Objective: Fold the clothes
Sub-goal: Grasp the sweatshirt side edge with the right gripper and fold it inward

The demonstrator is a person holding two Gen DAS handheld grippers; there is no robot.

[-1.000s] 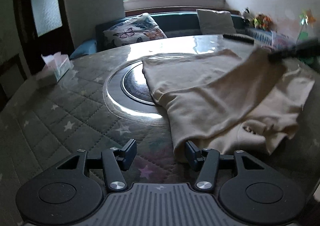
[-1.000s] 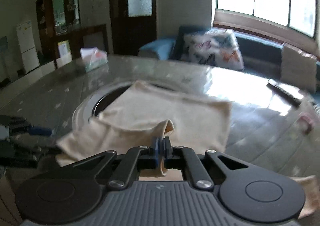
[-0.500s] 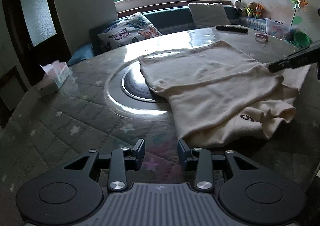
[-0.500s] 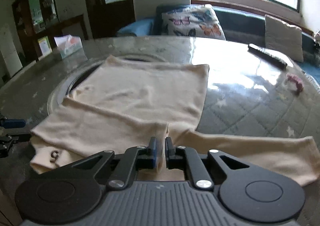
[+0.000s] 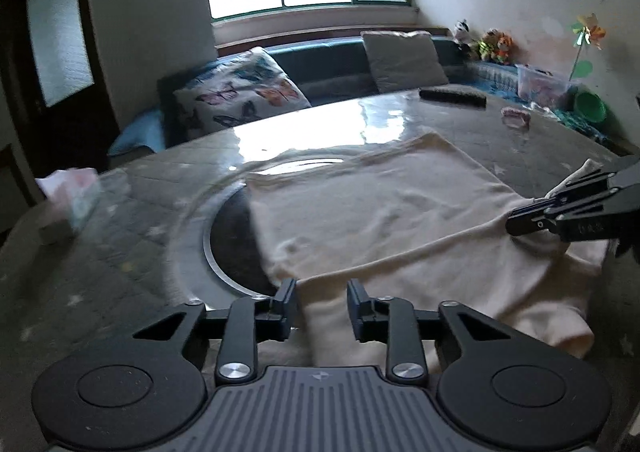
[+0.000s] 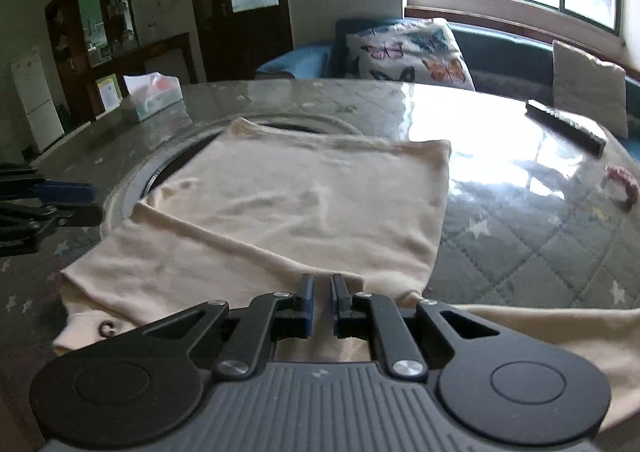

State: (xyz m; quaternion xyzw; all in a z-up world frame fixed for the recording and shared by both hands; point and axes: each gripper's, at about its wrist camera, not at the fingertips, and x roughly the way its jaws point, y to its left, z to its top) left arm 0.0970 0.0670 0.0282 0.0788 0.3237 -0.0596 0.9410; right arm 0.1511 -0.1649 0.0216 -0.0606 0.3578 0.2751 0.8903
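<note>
Cloth (image 6: 304, 208) lies half-folded on the bench (image 6: 540, 220); right hand-held gripper (image 6: 320, 302) stands narrowly parted over the fold, left hand-held gripper (image 5: 322, 302) wide, holding nothing, probably ready for the next fold.

Right claw (image 6: 320, 306) newly off shirt (image 6: 304, 200)

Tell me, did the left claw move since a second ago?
Yes. The left claw slid forward over the near edge of the shirt, toward the round plate set in the table, with its jaws apart.
</note>
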